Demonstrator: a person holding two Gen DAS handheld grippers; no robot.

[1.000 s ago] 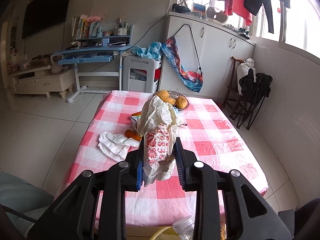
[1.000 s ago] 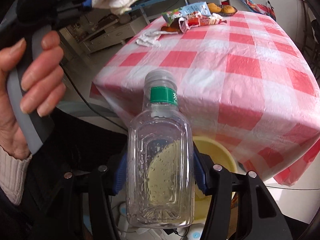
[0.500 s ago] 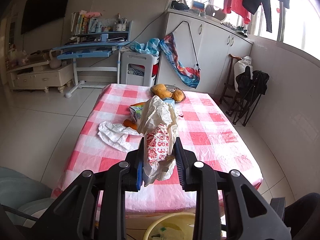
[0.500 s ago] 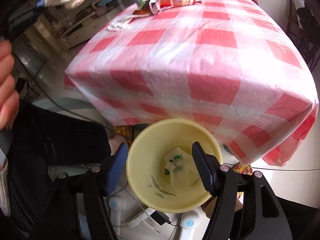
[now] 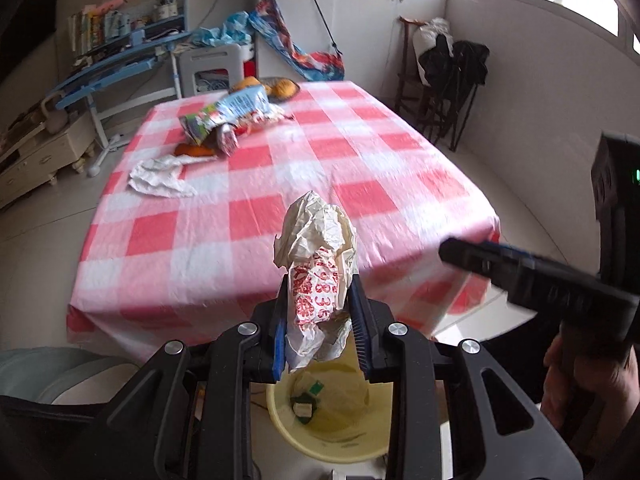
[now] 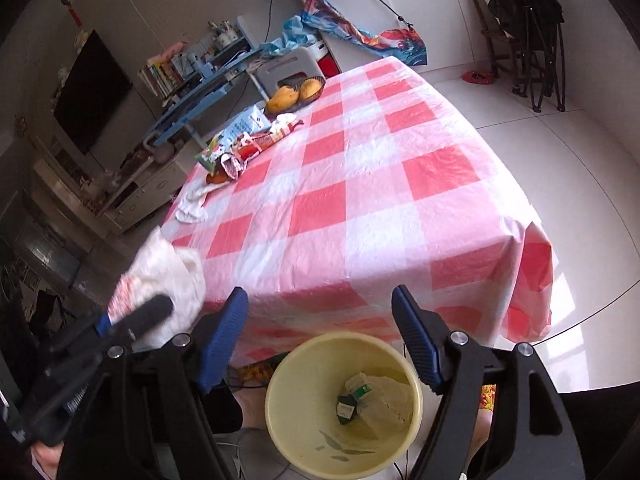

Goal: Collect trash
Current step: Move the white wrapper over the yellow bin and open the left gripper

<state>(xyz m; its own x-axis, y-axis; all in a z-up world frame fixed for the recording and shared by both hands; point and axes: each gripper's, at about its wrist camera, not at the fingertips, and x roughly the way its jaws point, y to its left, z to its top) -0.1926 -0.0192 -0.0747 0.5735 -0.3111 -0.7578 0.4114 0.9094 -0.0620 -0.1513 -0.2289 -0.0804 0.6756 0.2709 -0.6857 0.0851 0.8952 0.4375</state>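
My left gripper (image 5: 319, 320) is shut on a crumpled white paper bag with red print (image 5: 318, 280) and holds it above the yellow bin (image 5: 280, 420) on the floor by the table's near edge. The bag also shows blurred in the right wrist view (image 6: 160, 276). My right gripper (image 6: 320, 332) is open and empty above the same bin (image 6: 276, 412), which holds a clear plastic bottle (image 6: 372, 400). On the red-checked table (image 5: 280, 184) lie a white crumpled tissue (image 5: 160, 176) and a pile of snack wrappers (image 5: 228, 120).
A basket of oranges (image 6: 296, 92) stands at the table's far end. A blue desk (image 5: 120, 64), a grey stool (image 5: 212, 68) and white cabinets (image 5: 352, 8) lie beyond. A folded chair (image 5: 452, 76) stands at the right wall.
My right gripper has opened and the plastic bottle has dropped into the bin. My left gripper has tilted down and moved back with the paper bag until it is over the bin.
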